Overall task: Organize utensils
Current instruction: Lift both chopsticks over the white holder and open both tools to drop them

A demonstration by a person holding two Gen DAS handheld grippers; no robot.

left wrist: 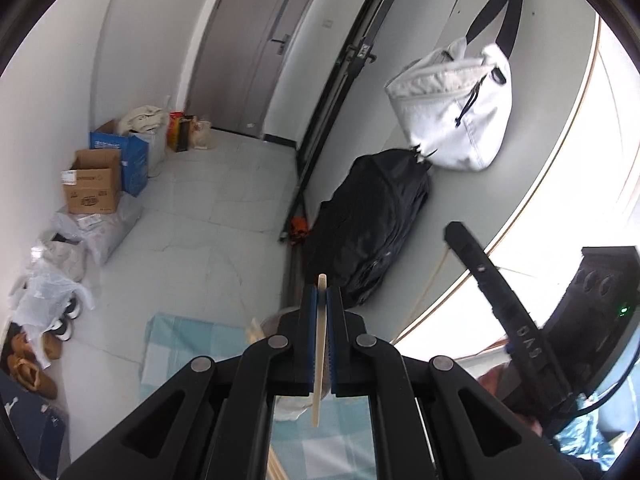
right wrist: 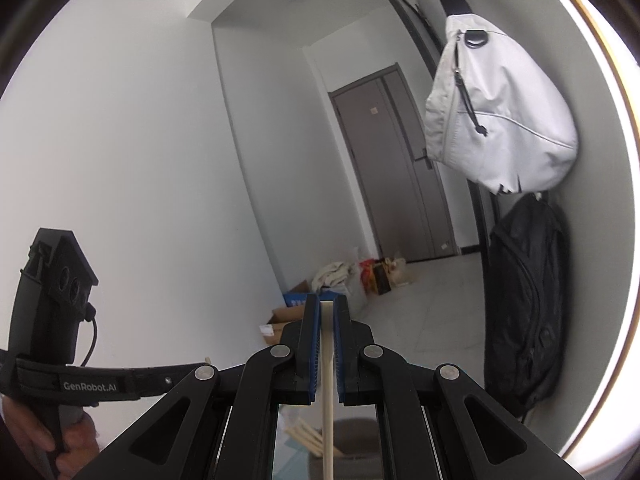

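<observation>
My left gripper (left wrist: 322,296) is shut on a flat pale wooden utensil (left wrist: 320,352); its tip sticks up past the blue pads and its lower end hangs below the jaws. My right gripper (right wrist: 327,304) is shut on a pale wooden chopstick (right wrist: 327,384) that runs straight down out of the frame. Both are raised and point into the room. Below the right gripper, several more wooden sticks (right wrist: 306,438) stand in a round grey holder (right wrist: 356,436). The right gripper's body (left wrist: 516,336) shows in the left wrist view, the left one's (right wrist: 52,312) in the right wrist view.
A light blue checked cloth (left wrist: 188,340) lies below. A white bag (left wrist: 456,108) hangs on the wall above a black backpack (left wrist: 368,224). Cardboard boxes (left wrist: 94,184), plastic bags and shoes line the floor along the far wall. A grey door (right wrist: 400,168) closes the hallway.
</observation>
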